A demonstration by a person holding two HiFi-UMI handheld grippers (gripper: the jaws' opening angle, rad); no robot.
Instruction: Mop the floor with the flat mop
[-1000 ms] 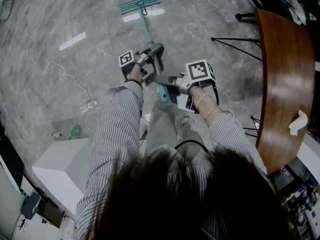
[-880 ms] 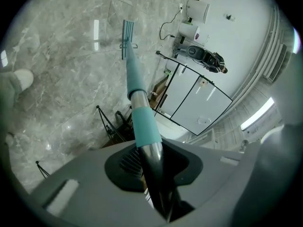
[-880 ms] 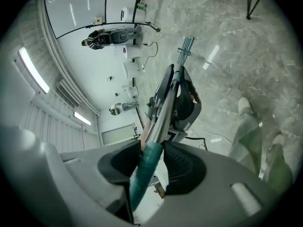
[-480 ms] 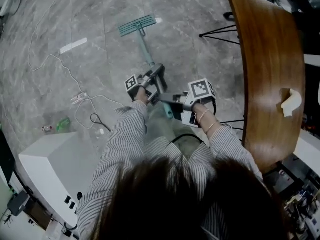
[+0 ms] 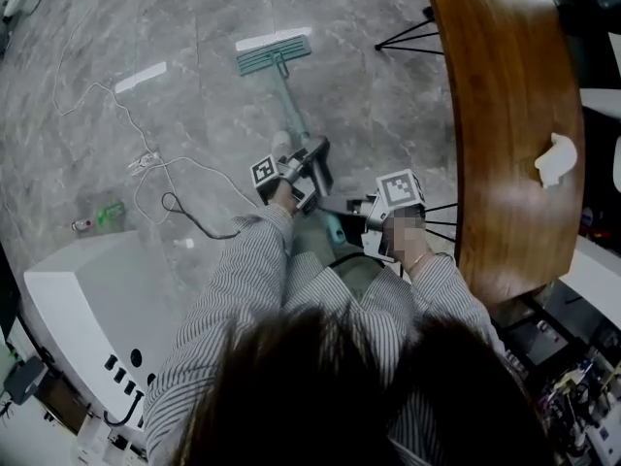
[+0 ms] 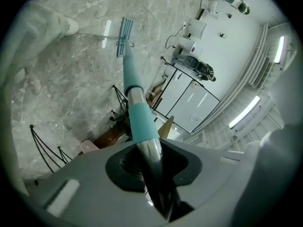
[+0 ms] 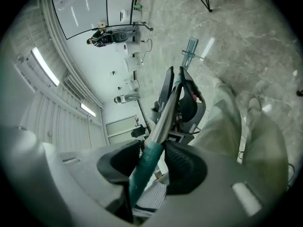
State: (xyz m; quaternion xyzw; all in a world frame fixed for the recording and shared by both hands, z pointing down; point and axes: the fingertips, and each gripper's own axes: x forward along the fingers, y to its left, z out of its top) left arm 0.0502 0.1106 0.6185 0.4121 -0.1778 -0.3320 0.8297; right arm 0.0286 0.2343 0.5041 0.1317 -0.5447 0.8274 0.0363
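The flat mop's teal head (image 5: 275, 54) lies on the grey marble floor ahead of me. Its handle (image 5: 301, 129) slopes back toward my body. My left gripper (image 5: 312, 163) is shut on the metal shaft, above a teal sleeve (image 6: 140, 119). The mop head (image 6: 125, 34) shows far down the shaft in the left gripper view. My right gripper (image 5: 342, 214) is shut on the handle's teal end grip (image 7: 147, 162), just behind the left gripper (image 7: 182, 103). The handle runs between both pairs of jaws.
A long brown wooden table (image 5: 524, 115) on thin black legs (image 5: 408, 32) runs along the right, with a crumpled white cloth (image 5: 555, 158) on it. A white cable (image 5: 165, 178) snakes over the floor at left. A white cabinet (image 5: 97, 289) stands at lower left.
The mop head has slid back across the floor toward the cable and me. Both grippers kept their hold and now sit lower in the head view. The table fills more of the right.
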